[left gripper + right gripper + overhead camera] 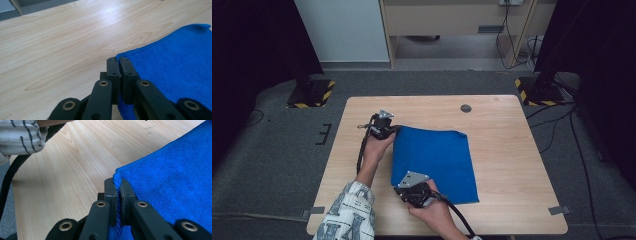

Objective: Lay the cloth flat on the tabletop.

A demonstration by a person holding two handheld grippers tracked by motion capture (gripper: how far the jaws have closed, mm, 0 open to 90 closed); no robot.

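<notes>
I have one blue cloth lying flat in the middle of the table, toward its near edge. My left claw is clamped on the cloth's far left corner and my right claw is clamped on its near left corner. Each grip takes just the corner's edge, so I judge a quick lift could pull a corner free, and the cloth would flop down crooked. If one hand rises ahead of the other, the fold will skew. The count: one cloth, two claws, one table, one dark round cap near the table's far edge.
</notes>
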